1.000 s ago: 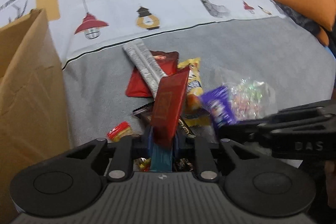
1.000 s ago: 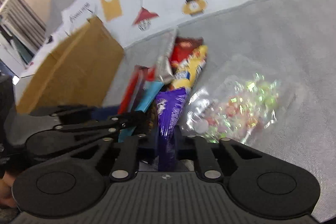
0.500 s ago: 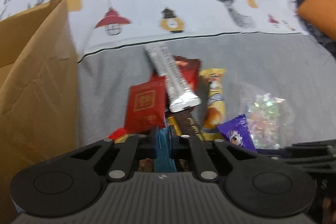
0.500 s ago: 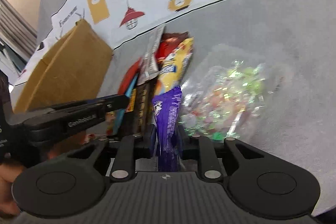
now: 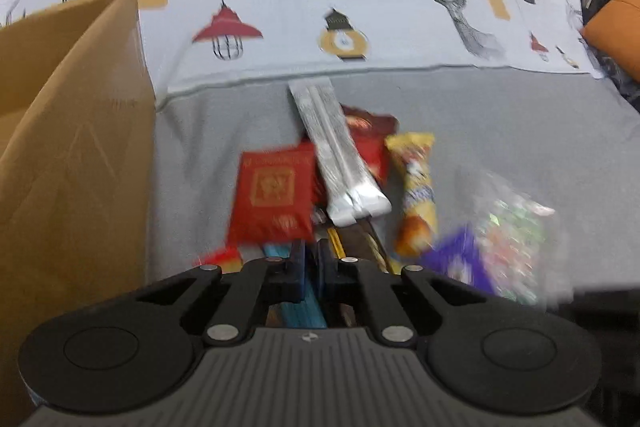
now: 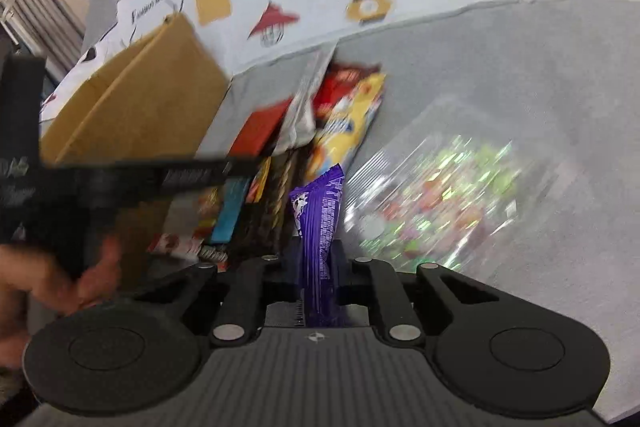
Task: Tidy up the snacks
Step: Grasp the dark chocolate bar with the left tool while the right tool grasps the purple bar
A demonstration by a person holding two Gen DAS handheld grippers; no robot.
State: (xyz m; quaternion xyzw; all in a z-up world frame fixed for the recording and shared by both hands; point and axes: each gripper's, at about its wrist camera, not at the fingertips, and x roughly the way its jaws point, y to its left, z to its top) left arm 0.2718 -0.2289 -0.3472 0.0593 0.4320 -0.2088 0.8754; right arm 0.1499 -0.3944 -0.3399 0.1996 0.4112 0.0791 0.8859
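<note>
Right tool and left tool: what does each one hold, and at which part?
The right tool grips the purple snack packet at its near end. The left tool is closed on the blue packet, along its near part.

Purple snack packet (image 6: 318, 227) stands upright, blue bar (image 5: 308, 301) beside the red packet (image 5: 274, 201).

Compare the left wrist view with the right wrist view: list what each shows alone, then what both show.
Left wrist view only: the orange cushion at the far right edge, and the left gripper shut on a flat blue packet.

Right wrist view only: the person's hand on the left tool, and the right gripper shut on a purple wrapper.

Both: the brown cardboard box, silver foil packet, clear bag of colourful sweets.
</note>
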